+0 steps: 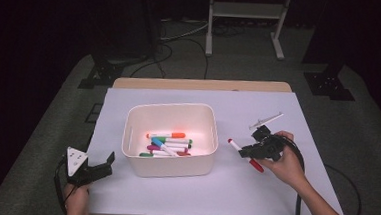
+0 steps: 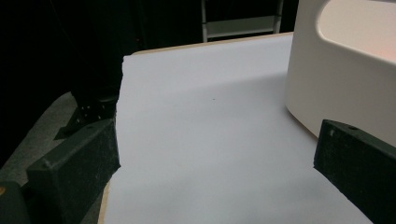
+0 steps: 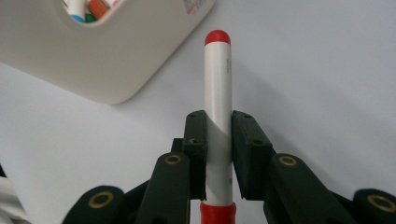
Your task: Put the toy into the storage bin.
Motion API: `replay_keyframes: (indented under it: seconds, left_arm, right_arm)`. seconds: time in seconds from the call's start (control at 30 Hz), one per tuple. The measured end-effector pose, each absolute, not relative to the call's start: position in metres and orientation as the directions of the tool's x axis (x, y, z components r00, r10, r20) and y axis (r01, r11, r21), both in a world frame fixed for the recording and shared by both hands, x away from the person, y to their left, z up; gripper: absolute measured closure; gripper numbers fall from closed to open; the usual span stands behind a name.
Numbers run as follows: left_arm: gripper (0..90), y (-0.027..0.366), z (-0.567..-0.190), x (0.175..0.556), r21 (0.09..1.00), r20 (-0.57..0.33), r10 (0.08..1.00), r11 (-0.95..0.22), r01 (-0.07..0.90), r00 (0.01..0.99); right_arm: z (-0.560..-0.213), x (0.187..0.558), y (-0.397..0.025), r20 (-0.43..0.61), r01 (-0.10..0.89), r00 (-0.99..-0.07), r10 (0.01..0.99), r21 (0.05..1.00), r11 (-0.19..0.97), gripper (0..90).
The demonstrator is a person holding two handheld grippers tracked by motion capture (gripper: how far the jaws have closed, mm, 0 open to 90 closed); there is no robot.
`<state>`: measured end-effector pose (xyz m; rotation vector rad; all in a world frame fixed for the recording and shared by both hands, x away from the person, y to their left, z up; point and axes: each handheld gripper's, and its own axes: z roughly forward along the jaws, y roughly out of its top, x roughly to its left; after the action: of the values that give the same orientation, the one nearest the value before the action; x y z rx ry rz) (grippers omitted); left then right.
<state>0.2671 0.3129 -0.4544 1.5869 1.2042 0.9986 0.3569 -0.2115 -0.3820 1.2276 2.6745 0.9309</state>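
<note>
A white marker with red ends (image 1: 243, 154) (image 3: 217, 112) is clamped between the jaws of my right gripper (image 1: 252, 151) (image 3: 218, 121), to the right of the cream bin (image 1: 169, 138) (image 3: 88, 56). Several coloured markers (image 1: 169, 143) lie inside the bin. My left gripper (image 1: 106, 163) (image 2: 210, 163) rests at the table's front left corner, open, with nothing between its jaws; the bin's side wall (image 2: 345, 79) stands just to its right.
A thin white syringe-like stick (image 1: 266, 120) lies on the white sheet (image 1: 233, 190) behind my right gripper. The table's left edge (image 2: 119, 116) drops to a dark floor. Stand legs (image 1: 243, 25) and cables are beyond the far edge.
</note>
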Motion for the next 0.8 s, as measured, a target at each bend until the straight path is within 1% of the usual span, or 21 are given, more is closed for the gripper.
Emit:
replay_keyframes:
  seconds: [0.43,0.57,0.8]
  left_arm:
    - [0.0,0.313,-0.454,0.267,0.954,0.084,0.975,-0.139,0.266,0.206]
    - [0.0,0.313,-0.454,0.267,0.954,0.086,0.975,-0.14,0.266,0.206]
    - [0.0,0.313,-0.454,0.267,0.952,0.091,0.974,-0.146,0.268,0.207]
  right_arm:
    - [-0.348,0.35,-0.206,0.2,0.633,-0.722,0.662,0.578,0.515,75.5]
    - [-0.33,0.348,-0.205,0.217,0.62,-0.733,0.645,0.605,0.5,75.4]
    - [-0.295,0.343,-0.195,0.18,0.564,-0.77,0.613,0.641,0.52,75.5]
